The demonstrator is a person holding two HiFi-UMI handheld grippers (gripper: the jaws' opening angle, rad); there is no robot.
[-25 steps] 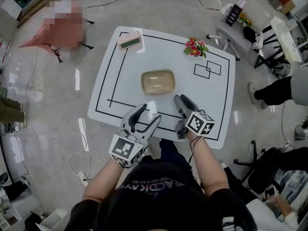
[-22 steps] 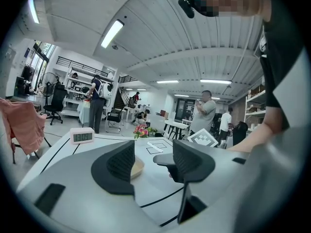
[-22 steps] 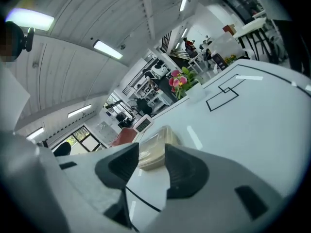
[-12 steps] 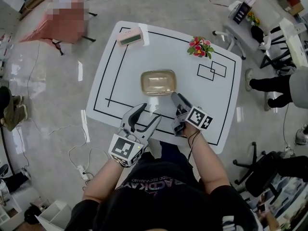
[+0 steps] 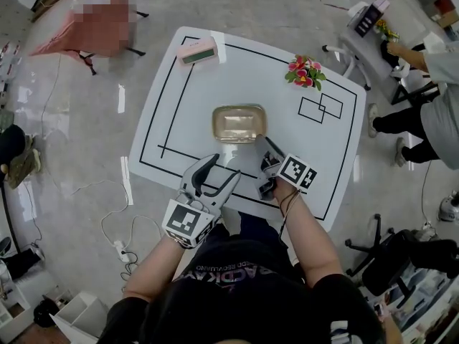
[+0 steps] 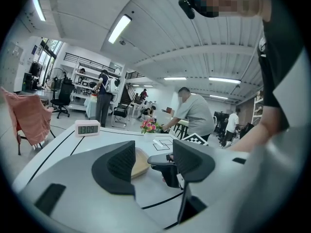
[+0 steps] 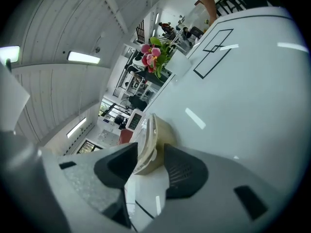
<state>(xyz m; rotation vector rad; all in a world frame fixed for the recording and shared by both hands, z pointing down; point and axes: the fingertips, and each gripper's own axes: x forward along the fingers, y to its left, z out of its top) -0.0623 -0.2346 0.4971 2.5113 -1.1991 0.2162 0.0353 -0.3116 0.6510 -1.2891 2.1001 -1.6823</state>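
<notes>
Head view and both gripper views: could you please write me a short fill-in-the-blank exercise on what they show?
1. The right gripper reaches the beige container, whose edge shows ____ its open jaws.
2. The left gripper is at the near edge of the white table, its jaws ____ and gripping nothing.
3. The clock at the far left corner is ____ in colour.
4. The flowers stand near the table's far ____ corner.
Missing words: between; open; pink; right.
</notes>
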